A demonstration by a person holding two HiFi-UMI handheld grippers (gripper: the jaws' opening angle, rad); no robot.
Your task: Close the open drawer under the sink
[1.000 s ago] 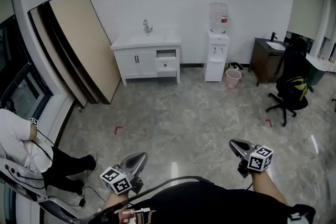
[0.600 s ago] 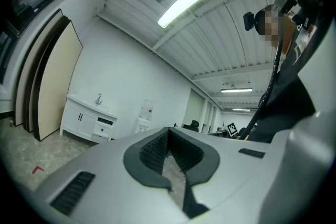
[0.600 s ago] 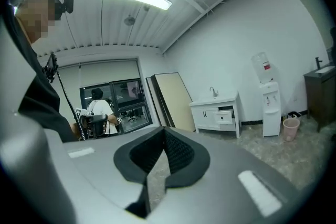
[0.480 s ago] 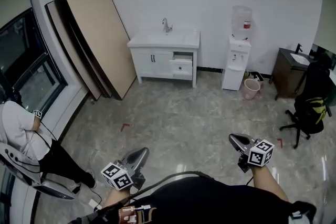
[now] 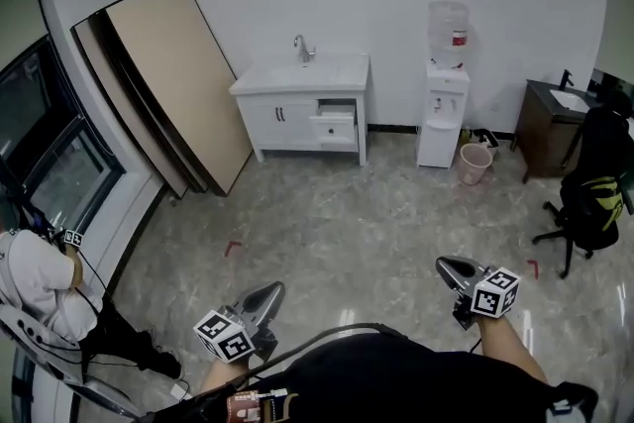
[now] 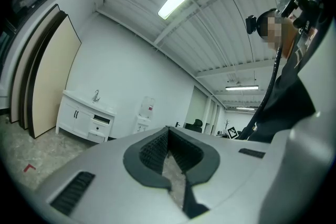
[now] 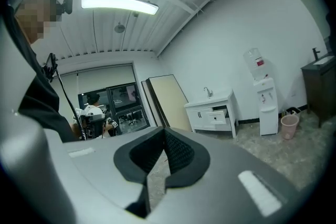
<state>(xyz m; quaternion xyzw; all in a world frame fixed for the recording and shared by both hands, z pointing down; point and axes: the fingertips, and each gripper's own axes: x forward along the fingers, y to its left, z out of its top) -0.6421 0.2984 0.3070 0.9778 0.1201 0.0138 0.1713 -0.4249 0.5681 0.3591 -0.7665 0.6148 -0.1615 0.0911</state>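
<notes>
Fingers (image 6: pixel 151 148) of my left gripper (image 5: pixel 269 290) are pressed together with nothing in them, and the right gripper (image 5: pixel 444 264) looks the same. Well apart from both, across the floor (image 5: pixel 376 203), the drawer (image 5: pixel 335 125) stands pulled out of the sink cabinet (image 5: pixel 282 119).

Well ahead of your left gripper (image 5: pixel 265 292) and right gripper (image 5: pixel 445 265) stood the sink cabinet (image 5: pixel 287 110), drawer (image 5: pixel 335 126) in its right half; boards (image 5: pixel 168 84) leaned left of it, water dispenser (image 5: pixel 442 114) right.

Floor (image 5: pixel 376 213): showing glossy, marbled stone.
Sink cabinet (image 5: pixel 287 119), at 12 o'clock: showing a smooth white finish.
Leaning boards (image 5: pixel 183 74), at 10 o'clock: showing matt, wood-look faces.
</notes>
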